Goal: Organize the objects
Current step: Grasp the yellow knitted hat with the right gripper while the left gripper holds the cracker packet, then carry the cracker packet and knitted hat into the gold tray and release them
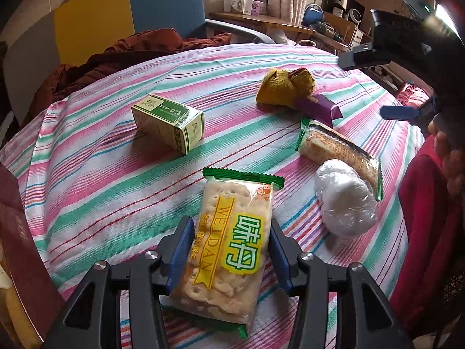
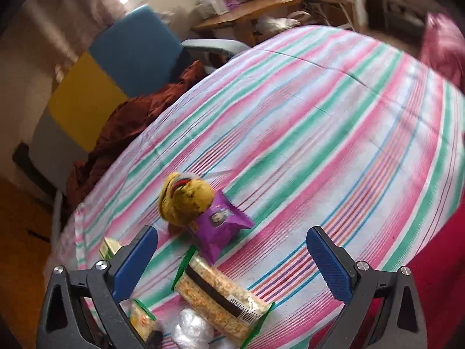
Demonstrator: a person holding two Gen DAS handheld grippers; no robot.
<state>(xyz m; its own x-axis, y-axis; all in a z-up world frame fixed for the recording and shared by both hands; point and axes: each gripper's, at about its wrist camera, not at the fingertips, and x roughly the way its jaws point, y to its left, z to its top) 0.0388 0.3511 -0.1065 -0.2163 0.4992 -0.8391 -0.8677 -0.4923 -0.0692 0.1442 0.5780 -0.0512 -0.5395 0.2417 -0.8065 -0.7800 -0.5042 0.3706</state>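
Left wrist view first: the left gripper (image 1: 231, 251) has its jaws on either side of a cracker pack (image 1: 229, 247) with a green-edged wrapper, which lies flat on the striped cloth of the counter (image 1: 96, 180). The blue pads (image 1: 180, 253) sit right at the pack's long edges, but I can't tell if they're actually pressing or just parted from it (my guess is a let-go, since the pack rests fully on the cloth). Nearby are a green box (image 1: 168, 123), a second cracker pack (image 1: 340, 152), a white plastic-wrapped lump (image 1: 344, 199), a purple packet (image 1: 319, 109) and a mustard knit thing (image 1: 286, 87), so the snacks seem to be getting grouped on this side. The right gripper (image 1: 380, 84) pokes in at the upper right edge, partly cut off.

Right wrist view: pretty blurry. The right gripper (image 2: 232, 261) hangs above the cloth with jaws spread wide and nothing between them, probably waiting its turn. Under it sit the second cracker pack (image 2: 221, 299), the purple packet (image 2: 221, 226) and the knit thing (image 2: 184, 200). The white lump (image 2: 191, 331) and the first cracker pack (image 2: 141, 320) are cut off at the bottom, half hidden behind the left finger.
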